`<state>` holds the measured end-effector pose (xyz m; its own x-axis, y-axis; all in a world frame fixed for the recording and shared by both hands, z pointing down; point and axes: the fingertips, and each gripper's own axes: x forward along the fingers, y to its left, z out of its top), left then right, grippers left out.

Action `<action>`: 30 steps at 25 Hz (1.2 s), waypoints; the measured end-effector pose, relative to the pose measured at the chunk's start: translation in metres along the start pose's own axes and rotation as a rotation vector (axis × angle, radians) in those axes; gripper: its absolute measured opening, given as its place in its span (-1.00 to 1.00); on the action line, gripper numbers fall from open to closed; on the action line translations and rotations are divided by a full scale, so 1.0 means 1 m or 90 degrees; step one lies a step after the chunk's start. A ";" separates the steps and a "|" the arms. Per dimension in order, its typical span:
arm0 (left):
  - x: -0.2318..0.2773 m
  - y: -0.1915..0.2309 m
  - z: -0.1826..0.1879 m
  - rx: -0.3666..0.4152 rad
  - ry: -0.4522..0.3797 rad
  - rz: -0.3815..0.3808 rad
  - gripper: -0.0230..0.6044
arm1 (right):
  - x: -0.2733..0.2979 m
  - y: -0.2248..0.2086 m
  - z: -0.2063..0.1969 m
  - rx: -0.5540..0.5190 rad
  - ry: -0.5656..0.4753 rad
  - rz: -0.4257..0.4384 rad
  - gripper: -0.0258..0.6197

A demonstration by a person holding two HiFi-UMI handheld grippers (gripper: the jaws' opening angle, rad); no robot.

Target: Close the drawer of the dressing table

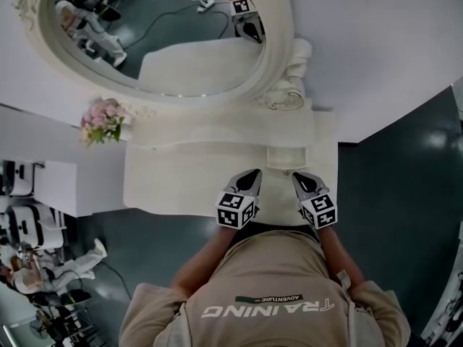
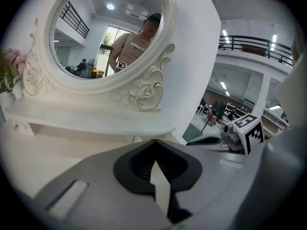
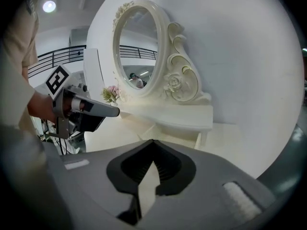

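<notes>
The white dressing table [image 1: 173, 183] stands against the wall with an oval mirror [image 1: 166, 42] above a raised shelf [image 1: 217, 132]. A small drawer [image 1: 286, 156] sticks out a little from under the shelf's right end. My left gripper [image 1: 253, 173] and right gripper [image 1: 297, 177] hover side by side over the table's front right, both pointing at that drawer and a short way from it. In the left gripper view the left gripper [image 2: 153, 143] has its jaws shut and empty. The right gripper [image 3: 153, 142] looks the same in its own view.
A pot of pink flowers [image 1: 101, 120] sits at the shelf's left end. Dark floor [image 1: 391, 186] lies to the right of the table. Chairs and a person [image 1: 43, 266] are at the far left. The mirror's ornate frame [image 2: 144, 92] rises behind the shelf.
</notes>
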<state>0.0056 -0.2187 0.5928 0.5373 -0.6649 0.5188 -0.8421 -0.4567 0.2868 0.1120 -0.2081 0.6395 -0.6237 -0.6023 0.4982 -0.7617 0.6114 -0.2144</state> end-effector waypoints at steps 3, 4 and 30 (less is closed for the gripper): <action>0.001 0.000 -0.002 -0.004 0.001 -0.002 -0.87 | 0.012 0.001 -0.017 0.022 0.028 0.010 -0.91; 0.001 0.001 -0.002 -0.005 0.000 -0.001 -0.87 | 0.016 0.000 -0.022 0.030 0.038 0.013 -0.91; -0.004 0.012 -0.017 -0.029 0.016 0.017 -0.87 | 0.055 -0.001 -0.077 0.132 0.151 0.037 -0.92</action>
<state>-0.0075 -0.2111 0.6081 0.5136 -0.6609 0.5472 -0.8577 -0.4111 0.3086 0.0915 -0.2024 0.7315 -0.6275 -0.4181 0.6568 -0.7608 0.5087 -0.4030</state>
